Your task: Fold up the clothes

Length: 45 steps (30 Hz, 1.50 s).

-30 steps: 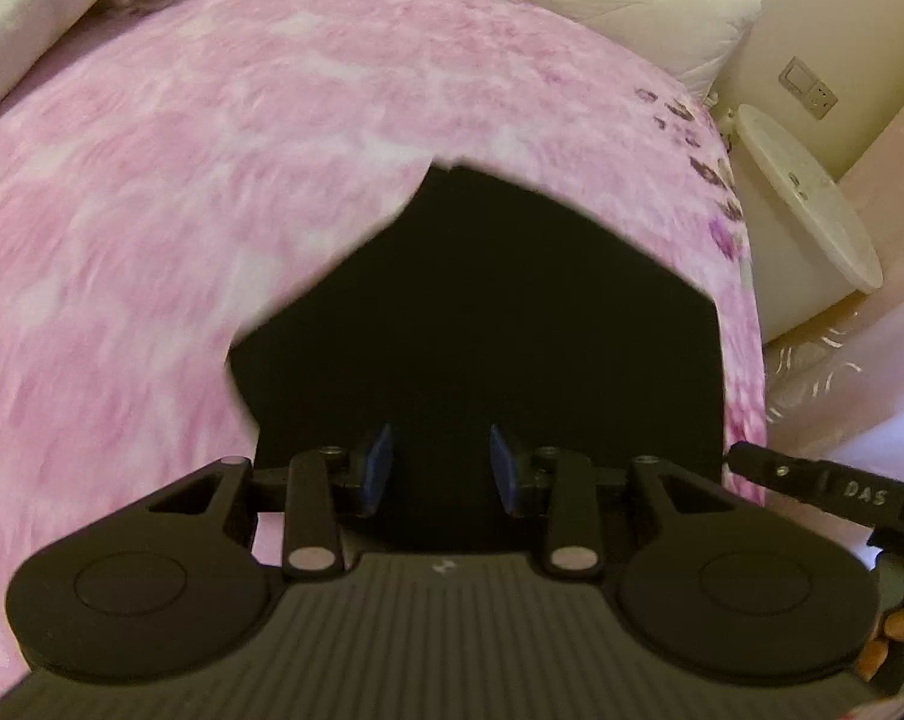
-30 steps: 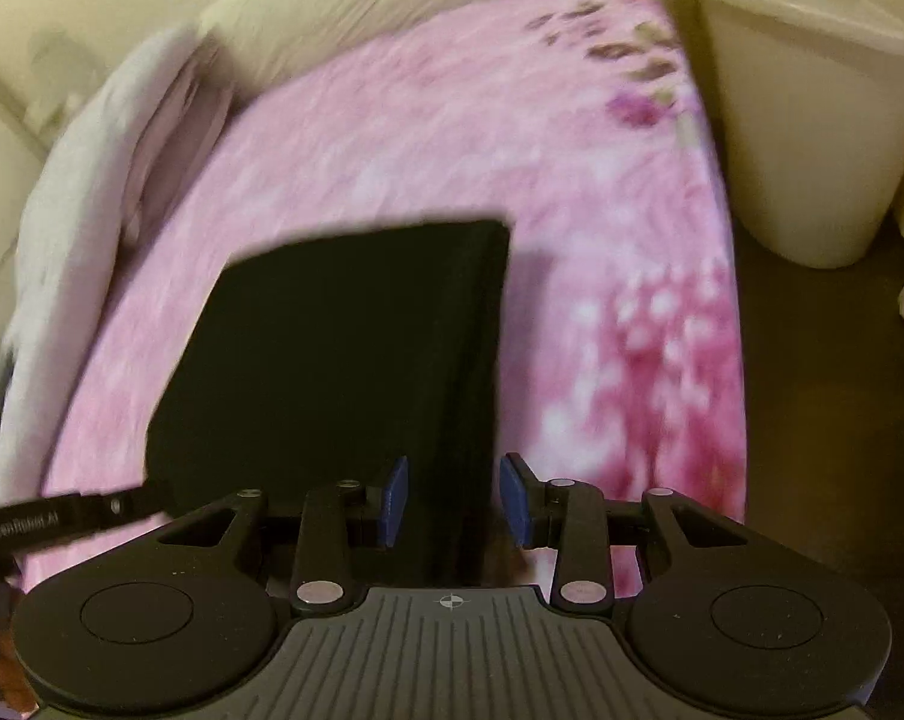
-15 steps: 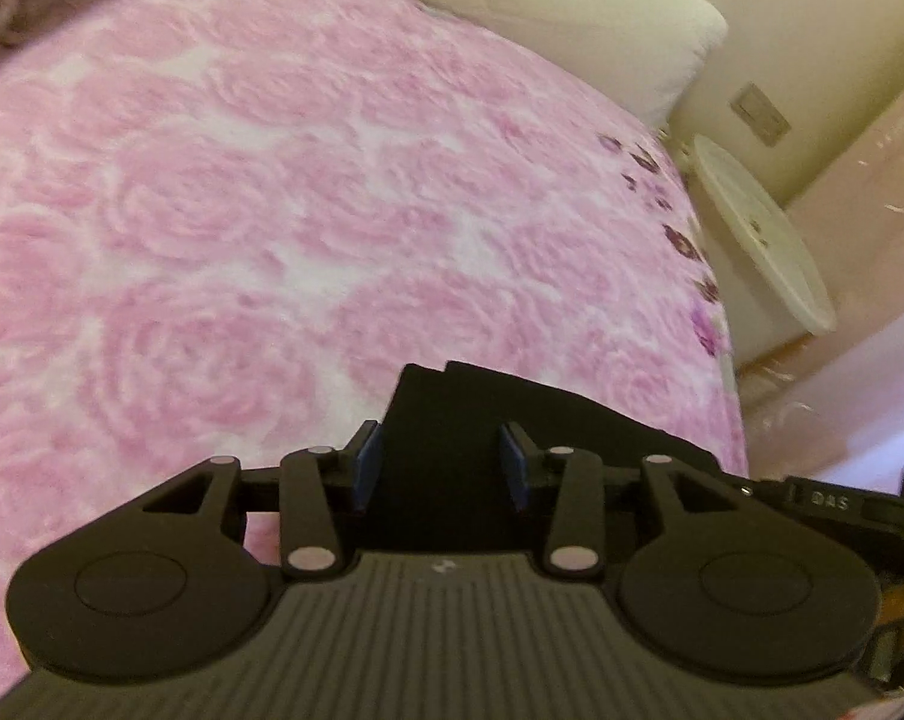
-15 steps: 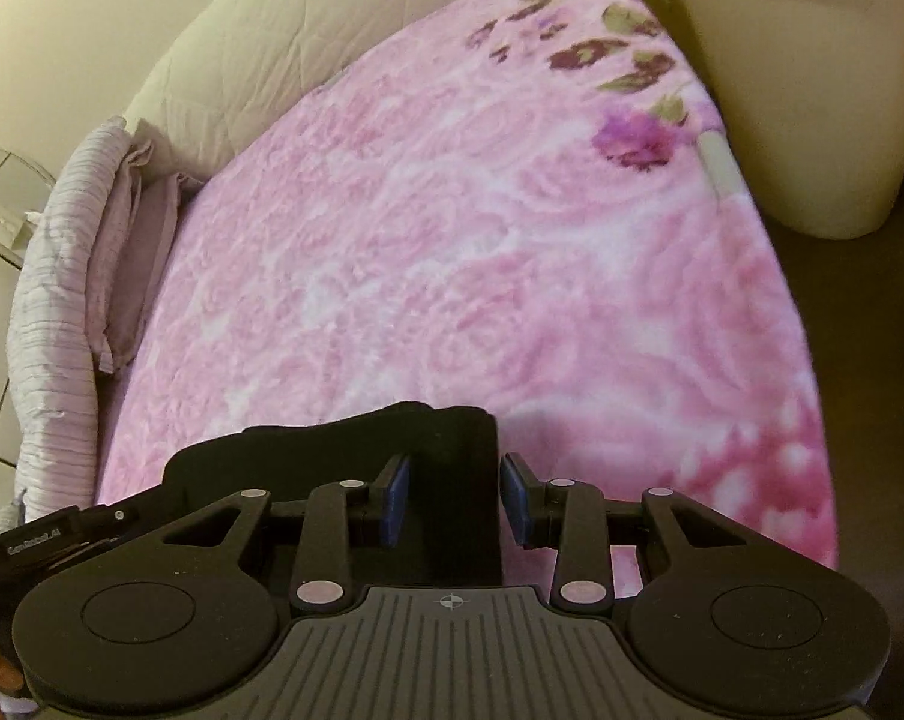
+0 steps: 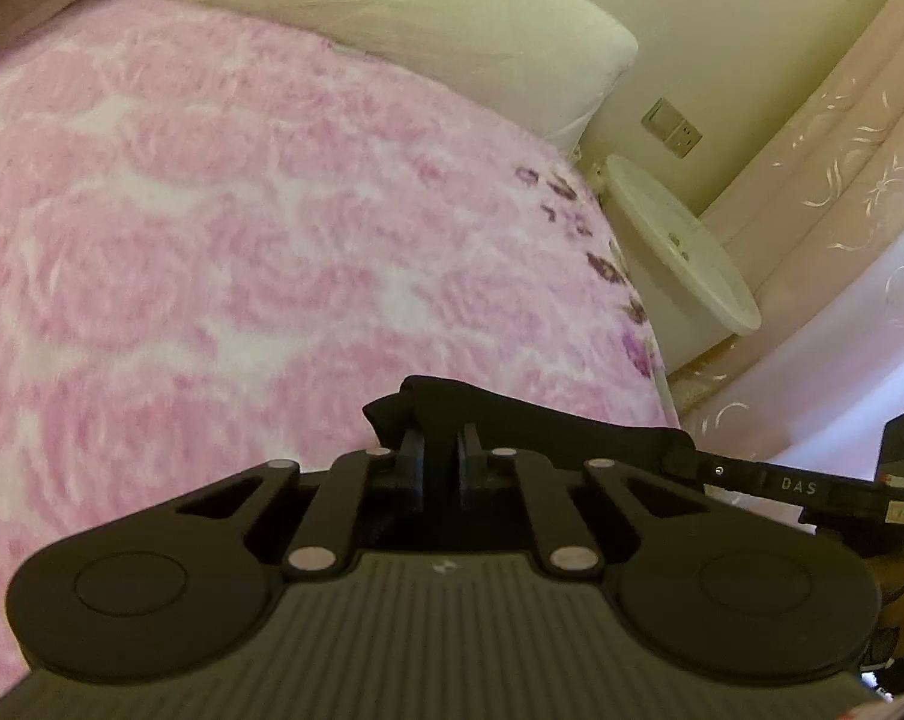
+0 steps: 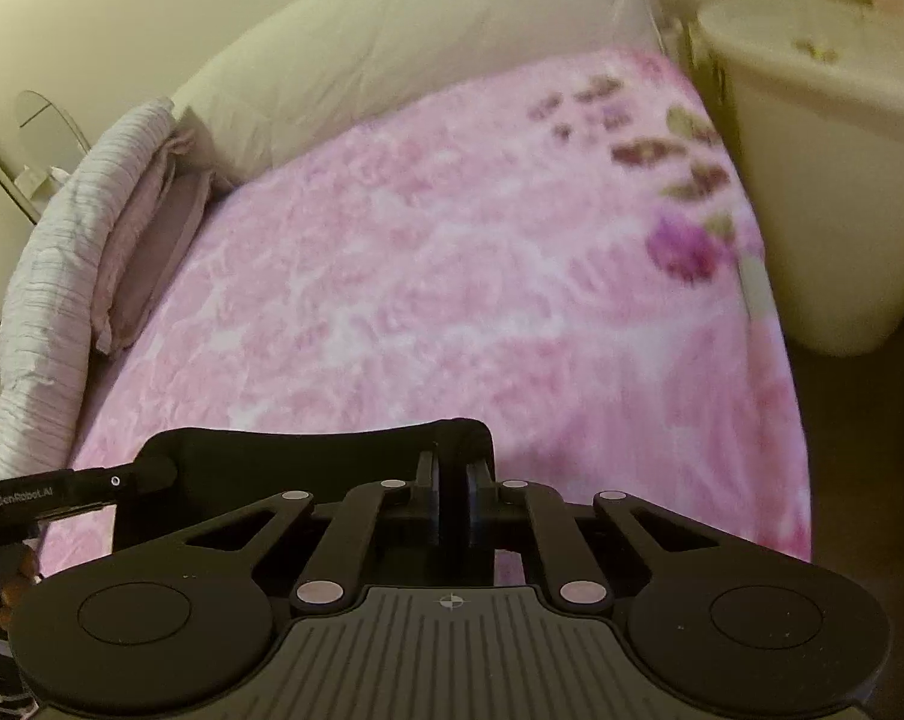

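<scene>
A black folded garment point(image 5: 530, 420) lies at the near edge of the pink flowered blanket point(image 5: 212, 252). My left gripper point(image 5: 440, 456) is shut on its left corner, where the cloth bunches up between the fingers. In the right wrist view the same black garment point(image 6: 308, 450) stretches leftward from my right gripper point(image 6: 452, 474), which is shut on its right corner. The other gripper's body point(image 6: 62, 492) shows at the left of that view, and the right one point(image 5: 782, 486) at the right of the left wrist view. Most of the garment is hidden under the grippers.
Cream pillows point(image 6: 404, 60) line the head of the bed. Folded grey and pink bedding point(image 6: 92, 252) lies along the left side. A white bin with a lid point(image 6: 812, 150) stands beside the bed on the right, near a pink curtain point(image 5: 824, 168).
Both grippers dropped low to the garment's near edge and closed on its two corners; a second ago they were open above the spread black cloth.
</scene>
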{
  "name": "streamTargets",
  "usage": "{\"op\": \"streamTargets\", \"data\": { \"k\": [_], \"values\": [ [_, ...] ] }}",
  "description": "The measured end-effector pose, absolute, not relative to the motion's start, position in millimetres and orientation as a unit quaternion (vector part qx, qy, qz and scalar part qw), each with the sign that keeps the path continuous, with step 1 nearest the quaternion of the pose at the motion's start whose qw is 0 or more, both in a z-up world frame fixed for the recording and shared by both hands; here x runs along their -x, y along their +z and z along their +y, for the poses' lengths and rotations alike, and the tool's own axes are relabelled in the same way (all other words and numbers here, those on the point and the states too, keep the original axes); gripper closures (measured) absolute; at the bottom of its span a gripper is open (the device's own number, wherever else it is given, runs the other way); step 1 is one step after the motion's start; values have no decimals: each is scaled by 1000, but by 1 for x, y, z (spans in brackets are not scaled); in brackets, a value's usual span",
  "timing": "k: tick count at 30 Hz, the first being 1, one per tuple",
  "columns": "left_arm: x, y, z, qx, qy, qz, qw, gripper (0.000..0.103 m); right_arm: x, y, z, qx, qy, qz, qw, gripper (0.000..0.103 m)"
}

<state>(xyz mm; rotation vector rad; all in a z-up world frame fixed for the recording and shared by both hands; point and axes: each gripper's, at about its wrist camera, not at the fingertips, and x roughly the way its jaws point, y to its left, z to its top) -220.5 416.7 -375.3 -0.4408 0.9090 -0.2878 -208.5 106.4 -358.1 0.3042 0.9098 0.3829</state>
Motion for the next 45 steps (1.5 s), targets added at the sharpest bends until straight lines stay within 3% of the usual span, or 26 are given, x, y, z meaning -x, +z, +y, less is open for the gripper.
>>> {"op": "streamTargets", "data": {
  "k": [3, 8, 10, 11, 12, 15, 18, 21, 23, 26, 31, 35, 36, 40, 45],
  "values": [
    [212, -386, 417, 216, -121, 441, 862, 95, 200, -363, 114, -124, 175, 433, 875, 96],
    [200, -401, 418, 226, -92, 452, 858, 81, 186, -393, 111, -147, 152, 485, 848, 95],
    [205, -391, 422, 222, -67, 444, 866, 81, 179, -394, 103, -170, 146, 500, 837, 86],
    [209, -384, 425, 215, -53, 436, 872, 82, 177, -390, 100, -164, 132, 501, 839, 72],
    [213, -376, 428, 212, -44, 424, 880, 84, 178, -383, 97, -156, 124, 491, 848, 69],
    [223, -358, 434, 227, -47, 386, 893, 85, 184, -363, 91, -134, 96, 456, 875, 69],
    [219, -371, 420, 228, -87, 416, 876, 84, 191, -358, 96, -150, 155, 431, 876, 69],
    [217, -394, 404, 182, -68, 459, 867, 80, 190, -380, 112, -109, 176, 475, 855, 69],
    [228, -390, 412, 206, -42, 444, 871, 80, 188, -391, 106, -113, 156, 486, 853, 69],
    [258, -368, 426, 241, 8, 406, 882, 80, 189, -383, 84, -154, 146, 492, 844, 69],
    [326, -339, 416, 266, 3, 375, 888, 80, 236, -340, 76, -129, 184, 467, 855, 69],
    [366, -358, 393, 253, -9, 404, 879, 82, 296, -336, 99, -72, 268, 477, 834, 69],
    [372, -365, 387, 245, -9, 413, 877, 87, 308, -342, 104, -57, 278, 483, 828, 69],
    [392, -394, 368, 204, 6, 452, 868, 86, 340, -378, 119, 19, 277, 514, 812, 69],
    [410, -376, 371, 220, 12, 422, 879, 87, 352, -372, 115, 15, 252, 511, 822, 69]
  ]
}}
